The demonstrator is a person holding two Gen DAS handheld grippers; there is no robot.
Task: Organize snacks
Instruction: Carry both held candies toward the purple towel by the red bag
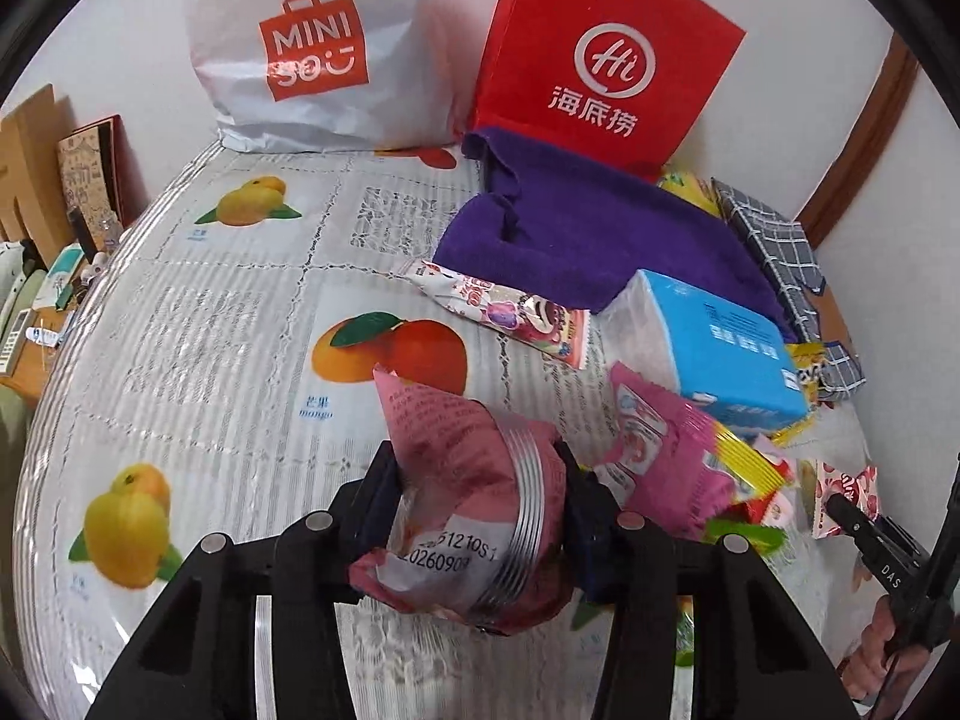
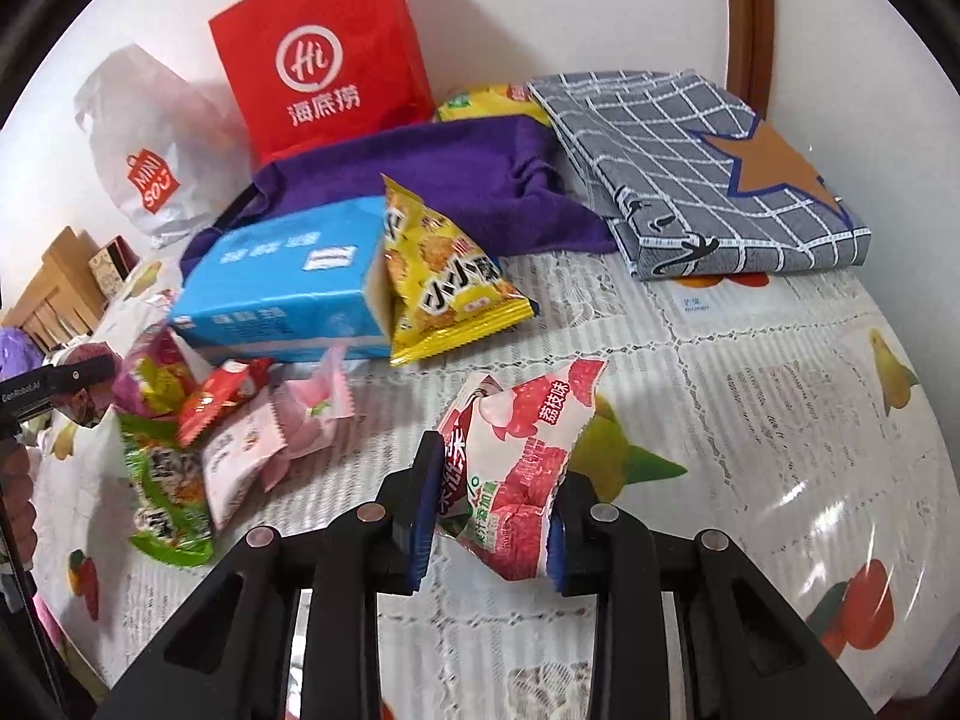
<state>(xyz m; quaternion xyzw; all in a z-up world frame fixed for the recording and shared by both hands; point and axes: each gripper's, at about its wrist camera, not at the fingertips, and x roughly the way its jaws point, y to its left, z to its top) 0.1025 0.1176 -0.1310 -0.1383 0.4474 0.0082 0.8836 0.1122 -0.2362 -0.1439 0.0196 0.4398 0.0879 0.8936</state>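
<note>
Counter (image 1: 180,312), covered by a fruit-printed cloth under clear film, carries all items. Along its far edge, against the wall, stand a white shopping bag (image 1: 312,48) toward the far left corner and a red paper bag (image 1: 606,54) beside it. A folded purple towel (image 1: 576,234) lies in front of the red bag; a folded grey checked cloth (image 2: 702,168) lies next to it at the far right corner, with a yellow packet (image 2: 486,105) partly hidden behind both. A blue tissue pack (image 2: 288,294) rests touching the towel's near side. A yellow snack bag (image 2: 444,282) leans upright against the tissue pack's right end. A long pink-and-white wrapper (image 1: 504,312) lies flat on the cloth just left of the tissue pack in the left wrist view. A loose heap of small snacks (image 2: 228,420), green, red and pink packets touching one another, sits in front of the tissue pack.

Left tool (image 1: 480,504): jaws closed on a dark pink snack pouch (image 1: 474,480), crumpled between the pads and raised above the cloth near the counter's middle. Right tool (image 2: 492,516): jaws set narrow, clamping a red-and-white lychee snack packet (image 2: 516,468), which is pinched at both sides, right of the heap. A hand (image 1: 888,642) shows at the lower right margin of the left wrist view, gripping the right tool's handle.
</note>
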